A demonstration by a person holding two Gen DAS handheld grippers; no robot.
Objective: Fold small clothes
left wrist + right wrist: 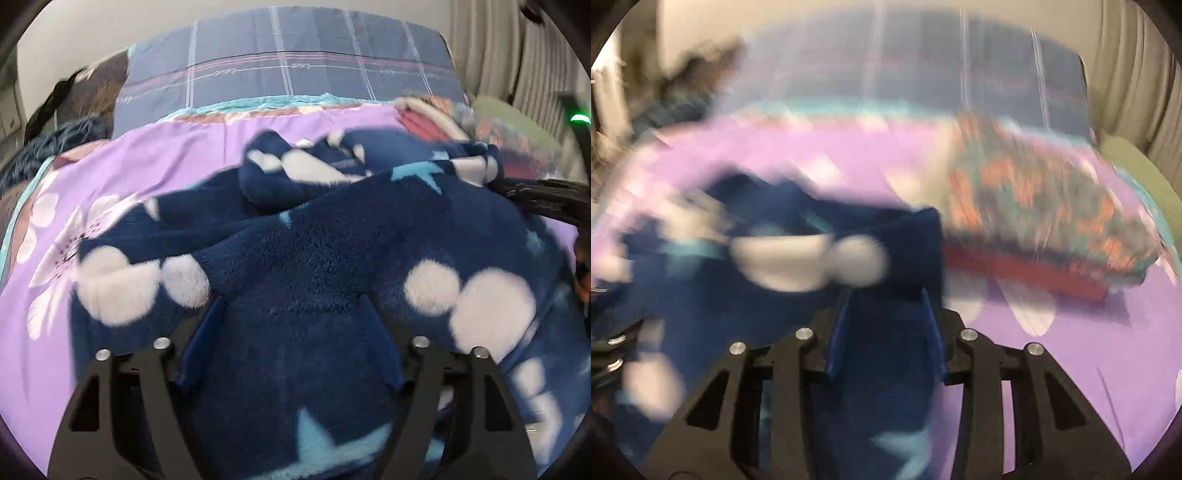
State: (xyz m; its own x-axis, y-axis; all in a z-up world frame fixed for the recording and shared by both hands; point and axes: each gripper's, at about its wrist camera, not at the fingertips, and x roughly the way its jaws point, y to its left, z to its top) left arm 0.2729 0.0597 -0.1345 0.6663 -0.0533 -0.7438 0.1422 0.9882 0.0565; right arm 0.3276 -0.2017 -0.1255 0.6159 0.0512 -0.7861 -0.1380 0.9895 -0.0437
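A fluffy navy garment (314,258) with white dots and pale blue stars lies bunched on a purple floral bedsheet (155,162). My left gripper (291,306) has its blue fingers spread with the navy fleece bulging between them. In the blurred right wrist view, my right gripper (886,295) holds its fingers apart around an edge of the same garment (775,288). Whether either gripper pinches the cloth is not visible.
A stack of folded patterned clothes (1049,206) sits on the sheet to the right, also in the left wrist view (436,114). A blue plaid pillow (288,62) lies at the bed's head. Curtains (517,55) hang at right. Dark clothing (55,147) lies at left.
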